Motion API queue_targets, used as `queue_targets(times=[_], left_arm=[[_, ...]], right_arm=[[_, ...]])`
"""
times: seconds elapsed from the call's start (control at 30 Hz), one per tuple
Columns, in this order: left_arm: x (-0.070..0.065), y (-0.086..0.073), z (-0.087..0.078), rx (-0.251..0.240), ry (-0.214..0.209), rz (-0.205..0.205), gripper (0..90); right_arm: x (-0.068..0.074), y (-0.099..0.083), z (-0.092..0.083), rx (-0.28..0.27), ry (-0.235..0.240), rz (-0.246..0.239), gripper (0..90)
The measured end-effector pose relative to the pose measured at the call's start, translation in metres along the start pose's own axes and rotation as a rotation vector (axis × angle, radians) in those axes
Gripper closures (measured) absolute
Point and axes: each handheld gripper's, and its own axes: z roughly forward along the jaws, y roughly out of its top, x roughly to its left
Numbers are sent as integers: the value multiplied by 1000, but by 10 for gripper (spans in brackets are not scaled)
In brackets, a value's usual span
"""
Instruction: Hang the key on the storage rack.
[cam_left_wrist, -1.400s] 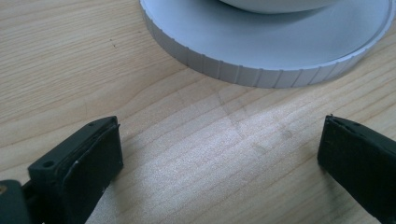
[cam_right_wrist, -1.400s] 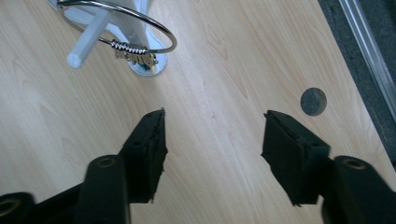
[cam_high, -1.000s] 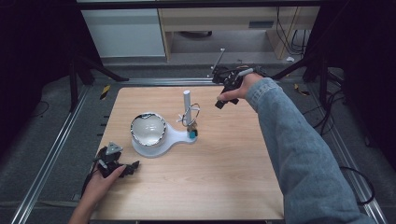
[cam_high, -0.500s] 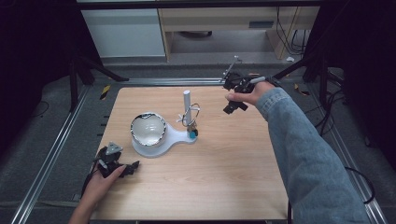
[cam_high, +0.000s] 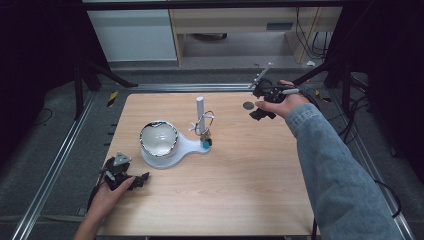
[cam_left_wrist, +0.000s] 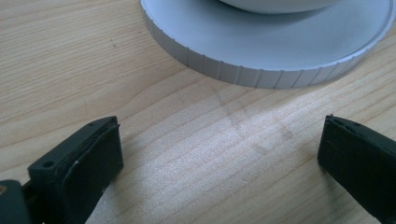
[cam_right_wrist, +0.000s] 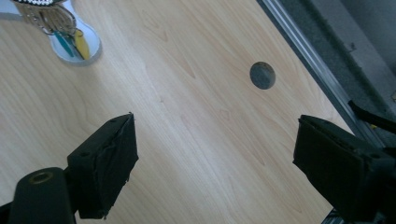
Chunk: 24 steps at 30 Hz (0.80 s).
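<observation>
Right gripper (cam_high: 261, 106), high view: held over far right part of pale wooden table (cam_high: 240, 200), just beside small dark grey round disc (cam_high: 248, 105); likely staged for pickup. Left gripper (cam_high: 131, 179) rests at near left edge, beside white plastic stand with shiny bowl (cam_high: 159, 140).

Left gripper view: jaws wide apart, nothing between; ribbed base rim (cam_left_wrist: 261, 70) ahead.

Right gripper view: jaws wide apart, empty; disc (cam_right_wrist: 262, 75) lies on table beyond them.

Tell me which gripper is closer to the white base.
The left gripper: it sits just short of the base, while the right gripper hovers at the table's far right edge.
</observation>
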Motion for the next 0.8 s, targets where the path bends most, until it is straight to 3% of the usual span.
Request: queue_targets(times=[0.8], left_arm=[[0,0,0,3,0,0,0]], right_arm=[[5,-83,11,-57,-67,29,170]])
